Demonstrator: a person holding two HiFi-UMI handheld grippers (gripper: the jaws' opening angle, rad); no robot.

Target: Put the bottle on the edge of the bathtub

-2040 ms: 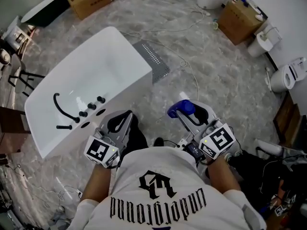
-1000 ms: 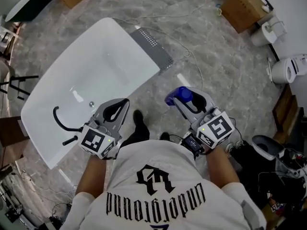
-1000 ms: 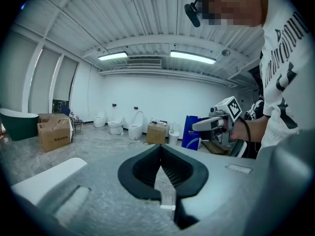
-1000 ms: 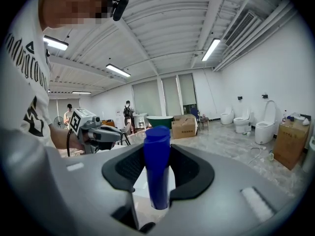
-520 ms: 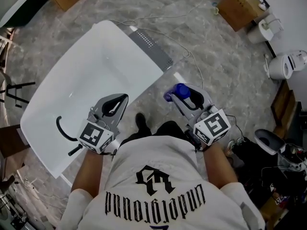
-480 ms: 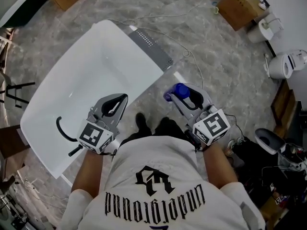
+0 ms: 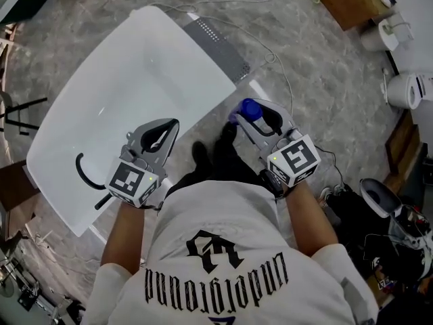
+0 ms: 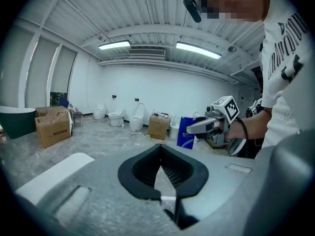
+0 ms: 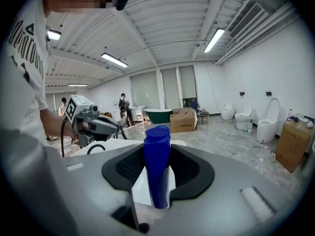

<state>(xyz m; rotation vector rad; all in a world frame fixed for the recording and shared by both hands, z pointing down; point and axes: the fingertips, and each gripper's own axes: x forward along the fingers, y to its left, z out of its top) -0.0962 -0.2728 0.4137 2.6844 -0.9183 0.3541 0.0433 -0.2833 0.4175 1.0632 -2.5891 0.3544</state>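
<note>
Beside the bathtub [image 7: 135,66], right hand-held gripper [image 7: 252,116] pinches bottle [image 9: 157,171], base hidden; left hand-held gripper [image 7: 172,124] pressed together.

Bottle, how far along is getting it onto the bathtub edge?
Done: the bottle is gripped in the right gripper. In hand: it hangs over the floor, beside the bathtub. Left: set it on the edge and let go. The left gripper is shut and empty.

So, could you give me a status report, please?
Left gripper shut, empty. Right gripper shut on blue bottle. Bottle not yet on bathtub edge. Black faucet at tub's left end.
</note>
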